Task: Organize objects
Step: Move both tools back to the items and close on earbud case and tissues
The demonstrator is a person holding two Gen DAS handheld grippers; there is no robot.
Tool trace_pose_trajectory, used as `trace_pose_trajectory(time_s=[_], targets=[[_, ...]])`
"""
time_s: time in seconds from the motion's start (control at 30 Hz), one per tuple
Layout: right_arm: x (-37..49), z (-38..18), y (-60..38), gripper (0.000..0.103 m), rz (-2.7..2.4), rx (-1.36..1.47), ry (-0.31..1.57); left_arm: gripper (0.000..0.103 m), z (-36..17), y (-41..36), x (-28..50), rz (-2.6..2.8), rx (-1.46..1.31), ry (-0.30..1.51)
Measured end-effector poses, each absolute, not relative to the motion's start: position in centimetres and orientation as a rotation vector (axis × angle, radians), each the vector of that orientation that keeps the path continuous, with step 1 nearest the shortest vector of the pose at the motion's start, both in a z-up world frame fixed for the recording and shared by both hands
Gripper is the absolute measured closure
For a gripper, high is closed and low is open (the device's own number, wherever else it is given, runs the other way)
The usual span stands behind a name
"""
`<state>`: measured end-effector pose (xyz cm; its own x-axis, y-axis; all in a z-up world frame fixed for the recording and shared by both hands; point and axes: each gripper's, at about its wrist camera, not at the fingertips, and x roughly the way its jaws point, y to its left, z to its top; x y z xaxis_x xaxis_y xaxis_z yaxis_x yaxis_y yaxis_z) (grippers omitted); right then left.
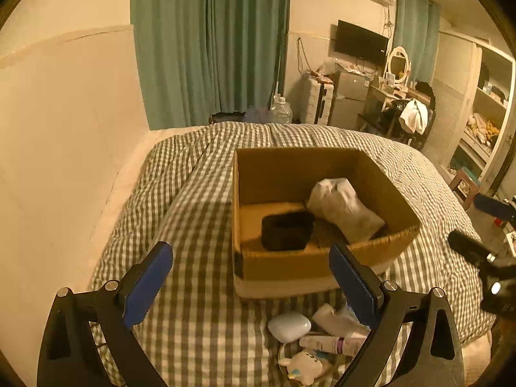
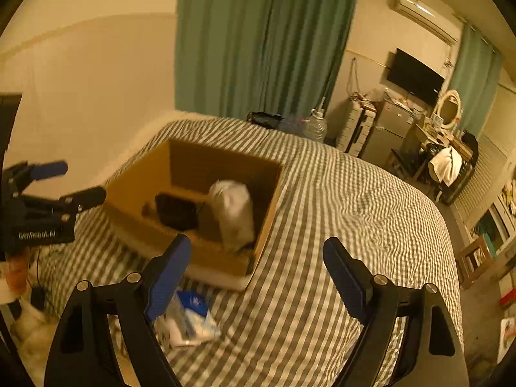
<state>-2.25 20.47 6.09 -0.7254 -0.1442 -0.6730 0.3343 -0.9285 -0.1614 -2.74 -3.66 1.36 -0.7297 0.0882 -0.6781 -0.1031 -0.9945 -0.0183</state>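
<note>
An open cardboard box (image 1: 283, 266) sits on the checked bed cover (image 1: 200, 290). Inside lie a black fuzzy band (image 1: 287, 230) and a white wrapped bundle (image 1: 345, 208). The box (image 2: 135, 183) also shows in the right wrist view with the band (image 2: 175, 211) and bundle (image 2: 232, 213). In front of the box lie a white oval case (image 1: 288, 325), tubes (image 1: 332, 343) and a small white toy (image 1: 303, 366). My left gripper (image 1: 250, 262) is open and empty above them. My right gripper (image 2: 258, 254) is open and empty, over a clear plastic packet (image 2: 190, 319).
The right gripper shows at the right edge of the left wrist view (image 1: 483, 225); the left gripper shows at the left of the right wrist view (image 2: 48, 187). A wall runs along the bed's left. Green curtains (image 1: 209, 45), a fridge (image 1: 350, 100) and shelves stand beyond.
</note>
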Motion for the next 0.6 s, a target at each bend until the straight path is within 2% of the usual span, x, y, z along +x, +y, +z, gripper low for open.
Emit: trace_pose_trajectory(time_s=[0.23, 0.4, 0.6], targets=[[-0.9, 0.7, 18.9, 0.019, -2.58, 1.047, 0.499, 0.003, -3.7, -2.0, -1.5, 2.825, -1.133, 0.162], [-2.1, -3.2, 18.8, 0.019, -2.497, 1.172, 0.486, 0.003, -8.0, -1.6, -1.4, 2.83, -1.166, 0.254], [-3.2, -6.4, 19.0, 0.026, -2.412, 1.279, 0.476, 0.003, -10.9, -1.9, -1.0, 2.778, -1.221, 0.192]])
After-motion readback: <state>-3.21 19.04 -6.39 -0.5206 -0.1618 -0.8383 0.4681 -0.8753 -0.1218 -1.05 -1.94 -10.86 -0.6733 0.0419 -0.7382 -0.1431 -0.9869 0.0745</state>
